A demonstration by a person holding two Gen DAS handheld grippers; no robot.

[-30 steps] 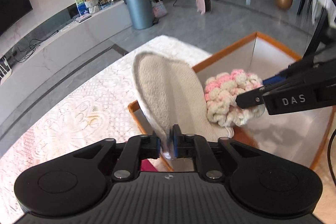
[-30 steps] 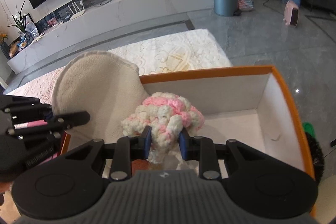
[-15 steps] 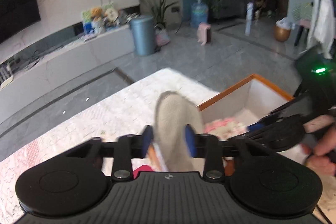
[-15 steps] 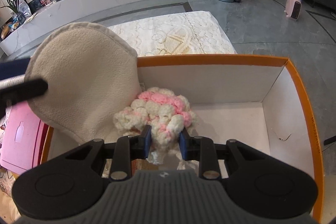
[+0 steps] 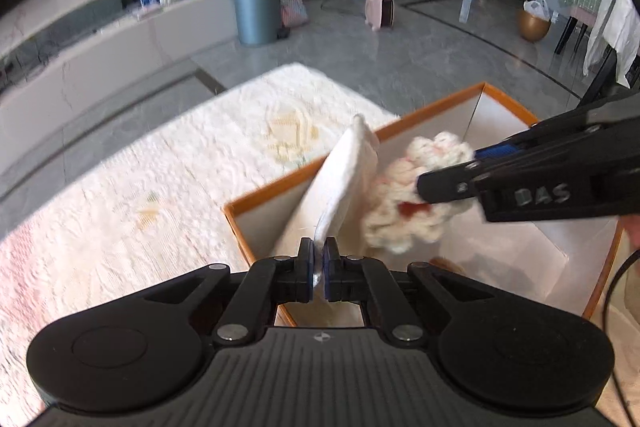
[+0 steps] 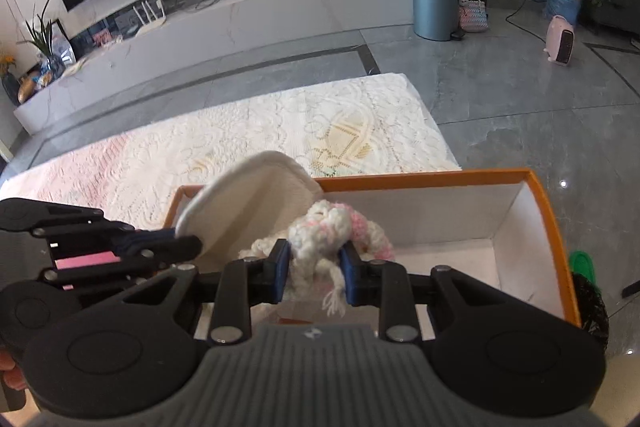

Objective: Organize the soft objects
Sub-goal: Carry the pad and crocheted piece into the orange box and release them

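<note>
Left claw (image 5: 319, 263) pinches insole (image 5: 344, 179); right claw (image 6: 314, 277) grips yarn (image 6: 320, 235).

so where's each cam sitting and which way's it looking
Left wrist: rides the left claw, looking down along it at the cream pad it pinches; the right claw shows at right.
Right wrist: rides the right claw, looking down at its pink-white yarn piece.
Shared: the orange-rimmed box, both items.

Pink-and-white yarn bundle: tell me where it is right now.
The yarn bundle is pinched in the right gripper over the orange-rimmed box, just right of the cream pad that the left gripper holds.
</note>
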